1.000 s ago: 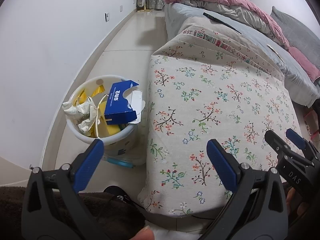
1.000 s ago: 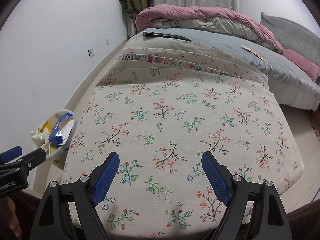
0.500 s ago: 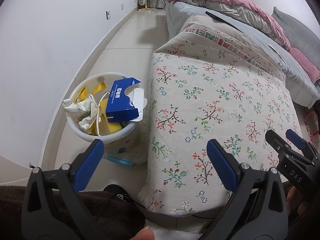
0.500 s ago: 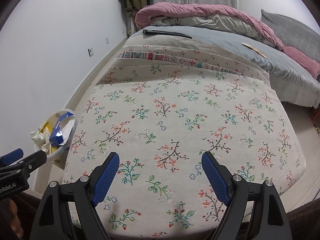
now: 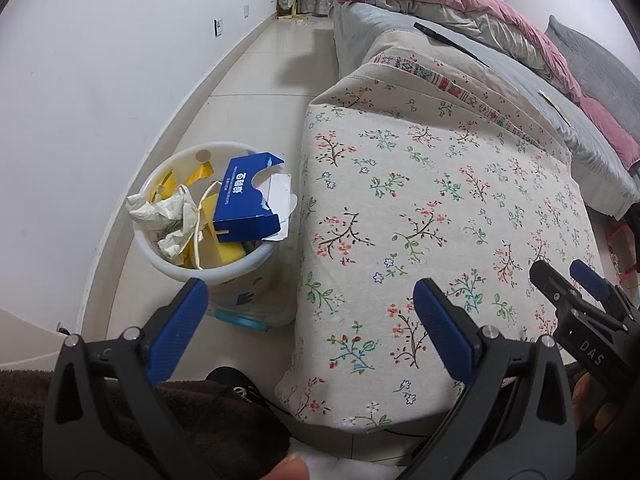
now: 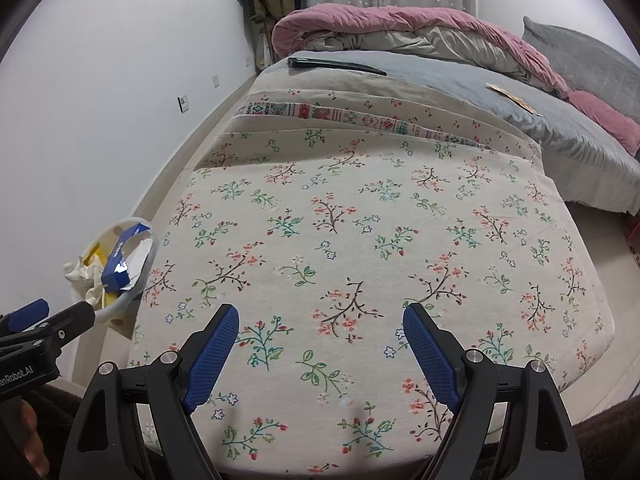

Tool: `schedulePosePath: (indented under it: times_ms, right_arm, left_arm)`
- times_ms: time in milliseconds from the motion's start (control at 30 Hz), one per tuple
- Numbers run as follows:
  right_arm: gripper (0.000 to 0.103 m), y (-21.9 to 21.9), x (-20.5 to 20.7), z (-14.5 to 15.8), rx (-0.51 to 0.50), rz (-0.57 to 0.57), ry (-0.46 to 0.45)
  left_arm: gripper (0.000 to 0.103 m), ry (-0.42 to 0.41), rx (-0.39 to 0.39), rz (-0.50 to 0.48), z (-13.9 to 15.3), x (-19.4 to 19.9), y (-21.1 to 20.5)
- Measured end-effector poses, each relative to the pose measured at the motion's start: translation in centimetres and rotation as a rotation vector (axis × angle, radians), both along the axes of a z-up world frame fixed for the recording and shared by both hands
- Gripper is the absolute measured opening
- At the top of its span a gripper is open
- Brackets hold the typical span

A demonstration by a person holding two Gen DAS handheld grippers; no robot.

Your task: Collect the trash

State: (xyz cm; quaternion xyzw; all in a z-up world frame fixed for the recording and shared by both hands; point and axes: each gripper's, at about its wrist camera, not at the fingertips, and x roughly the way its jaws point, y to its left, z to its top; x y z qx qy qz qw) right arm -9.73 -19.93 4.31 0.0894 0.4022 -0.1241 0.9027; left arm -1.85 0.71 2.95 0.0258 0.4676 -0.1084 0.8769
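A white waste bin [image 5: 168,260] stands on the floor left of a table draped in floral cloth [image 5: 440,200]. It holds a torn blue carton [image 5: 246,200], crumpled paper [image 5: 168,216] and yellow wrappers [image 5: 224,250]. My left gripper [image 5: 310,304] hovers open over the table's near left corner, nothing between its blue pads. My right gripper [image 6: 320,328] is open too, above the cloth [image 6: 360,220] with nothing in it. The bin [image 6: 132,292] shows at the left in the right wrist view. Each gripper appears at the edge of the other's view.
A bed [image 6: 460,80] with a pink duvet [image 6: 400,24] and grey pillow lies beyond the table; a dark flat object [image 6: 332,65] and a paper scrap [image 6: 512,97] rest on it. A white wall [image 5: 100,80] runs along the left, with tiled floor [image 5: 260,72] between.
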Motion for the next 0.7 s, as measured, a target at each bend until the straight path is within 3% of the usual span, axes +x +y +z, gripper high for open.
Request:
schedulePosePath:
  times_ms: [700]
  right_arm:
    - [0.086, 0.11, 0.05, -0.08, 0.006, 0.001, 0.002]
  left_arm:
    - [0.102, 0.000, -0.002, 0.002, 0.02, -0.01, 0.11]
